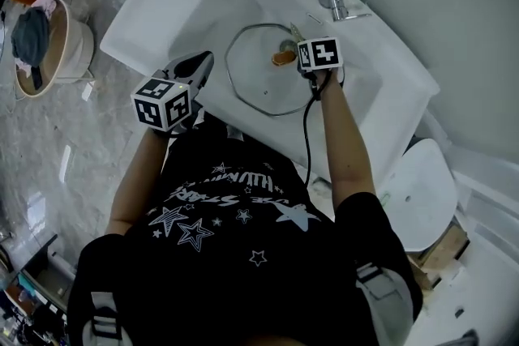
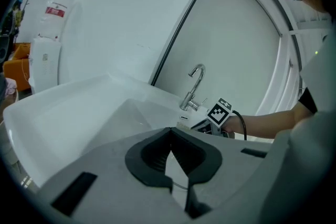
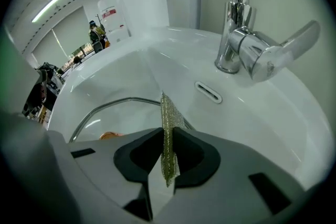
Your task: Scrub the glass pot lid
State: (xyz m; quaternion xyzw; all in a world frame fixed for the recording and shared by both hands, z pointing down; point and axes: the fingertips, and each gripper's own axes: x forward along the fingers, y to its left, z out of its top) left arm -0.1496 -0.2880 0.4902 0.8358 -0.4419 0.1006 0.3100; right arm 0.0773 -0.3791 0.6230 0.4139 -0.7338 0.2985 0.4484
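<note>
Sink: the white basin (image 1: 162,4) fills the middle of your head view, and both of your grippers are over it.
Glass pot lid: it (image 1: 259,69) lies in the bowl of the sink with its knob side up. Its metal rim shows as a curve below your right jaws in the right gripper view.
Bucket: a pale tub (image 1: 69,53) stands on the floor to your left, well apart from the sink, with a dark cloth (image 1: 31,36) in it.
Left gripper: yours (image 2: 169,136) hangs over the front left of the basin, near the lid's edge. Its pads meet at the tips with nothing between them (only the sink shows through the gap behind).
Right gripper: yours (image 3: 167,134) is over the far side of the lid, beside the knob, with its jaws pressed on the scouring cloth.
Faucet: the chrome tap (image 3: 247,44) stands on the back ledge, just beyond your right gripper.
Scouring cloth: a thin, glittery mesh strip (image 3: 170,113) stands on edge between the right pads and pokes out past them. I cannot tell whether it touches the glass.
Knob: orange-brown (image 1: 283,57), at the lid's middle, just left of your right gripper.
Overflow slot: a small opening (image 3: 208,93) in the basin wall below the faucet.
</note>
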